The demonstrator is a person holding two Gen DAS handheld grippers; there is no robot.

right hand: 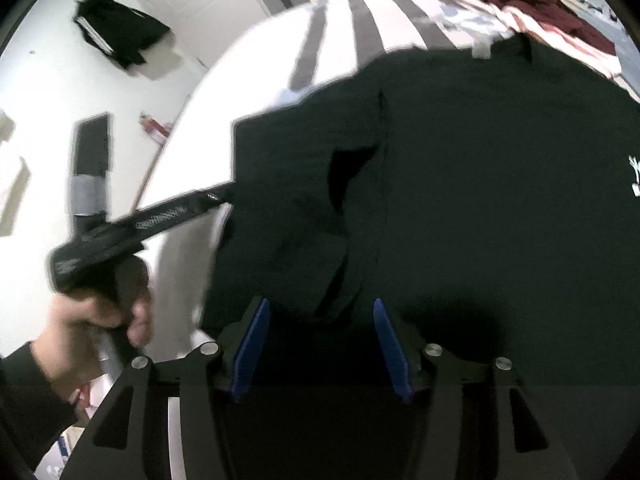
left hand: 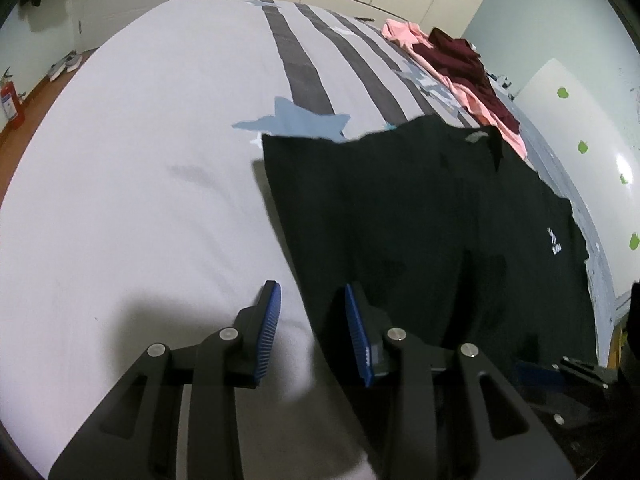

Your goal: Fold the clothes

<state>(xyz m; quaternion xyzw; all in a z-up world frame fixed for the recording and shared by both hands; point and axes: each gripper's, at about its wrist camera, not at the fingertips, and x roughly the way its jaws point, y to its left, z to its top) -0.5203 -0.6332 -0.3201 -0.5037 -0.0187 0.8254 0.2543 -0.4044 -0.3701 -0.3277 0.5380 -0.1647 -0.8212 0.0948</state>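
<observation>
The bed (left hand: 140, 160) occupied most of the scene. Its cover was pale, with dark grey stripes (left hand: 308, 76) running toward the far end and a light blue star patch (left hand: 296, 120) near the middle.

The black shirt (left hand: 420, 220) lay spread flat on the right half of the bed. Its collar, carrying a grey label (left hand: 478, 138), pointed toward the far end, and a small white logo (left hand: 554, 242) showed on the right side of the chest. The left sleeve lay folded over the body of the garment. The near hem reached down to the two tools.

A heap of pink clothing (left hand: 472, 96) and maroon clothing (left hand: 468, 64) sat at the far right of the bed, just beyond the shirt collar.

The left tool (left hand: 312, 308) hovered over the left edge of the shirt. Its blue pads (left hand: 270, 332) stood apart, one over bare bedcover and one over black cloth, with nothing pinched between them.

The right tool (right hand: 320, 340) was positioned above the near part of the shirt. Its pads (right hand: 390, 344) were spread, with dark cloth below them but none gripped.

The person's left hand (right hand: 100, 320), in a dark sleeve, held the left tool's handle at the left of the right wrist view.

A red fire extinguisher (left hand: 12, 100) stood on the floor at the far left wall.
</observation>
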